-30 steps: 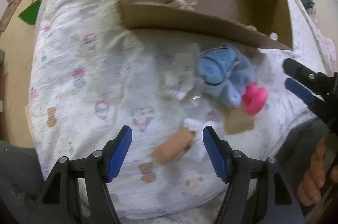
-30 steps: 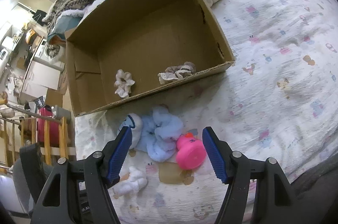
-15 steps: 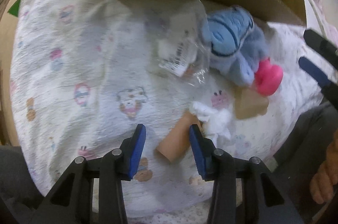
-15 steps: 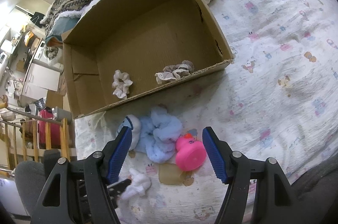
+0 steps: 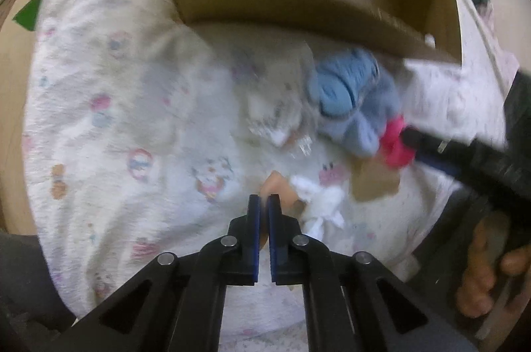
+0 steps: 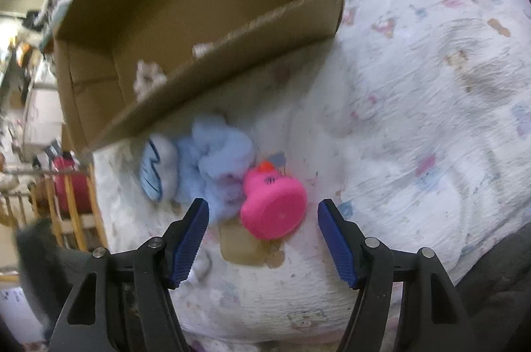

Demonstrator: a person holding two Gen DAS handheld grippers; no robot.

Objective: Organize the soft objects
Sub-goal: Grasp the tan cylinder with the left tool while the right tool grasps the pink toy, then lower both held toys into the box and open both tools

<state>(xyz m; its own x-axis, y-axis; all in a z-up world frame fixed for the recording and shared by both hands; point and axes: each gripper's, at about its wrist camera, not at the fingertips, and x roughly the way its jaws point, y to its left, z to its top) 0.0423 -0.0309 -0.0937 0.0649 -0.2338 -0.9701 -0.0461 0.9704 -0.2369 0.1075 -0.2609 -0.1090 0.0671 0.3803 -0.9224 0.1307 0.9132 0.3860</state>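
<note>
My left gripper (image 5: 264,197) is shut on a peach soft roll (image 5: 273,184) lying on the patterned bedsheet, with a white fluffy piece (image 5: 322,201) attached at its right. A pink rubber duck (image 6: 273,207) lies on its side between the fingers of my open right gripper (image 6: 263,206); the pads stand apart from it. In the left wrist view the right gripper (image 5: 415,146) reaches the duck (image 5: 395,146) from the right. A blue plush toy (image 6: 212,159) (image 5: 348,99) rests beside the duck, in front of the cardboard box (image 6: 232,40) (image 5: 298,3).
Two pale scrunchies (image 6: 149,79) lie inside the box. A clear plastic bag (image 5: 278,123) and a tan card tag (image 5: 375,182) (image 6: 239,247) lie on the sheet. A hand (image 5: 484,272) holds the right gripper. Furniture stands beyond the bed's left edge (image 6: 66,186).
My left gripper's jaws closed from wide apart onto the peach roll. The right gripper came down toward the pink duck, which now lies between its fingers.
</note>
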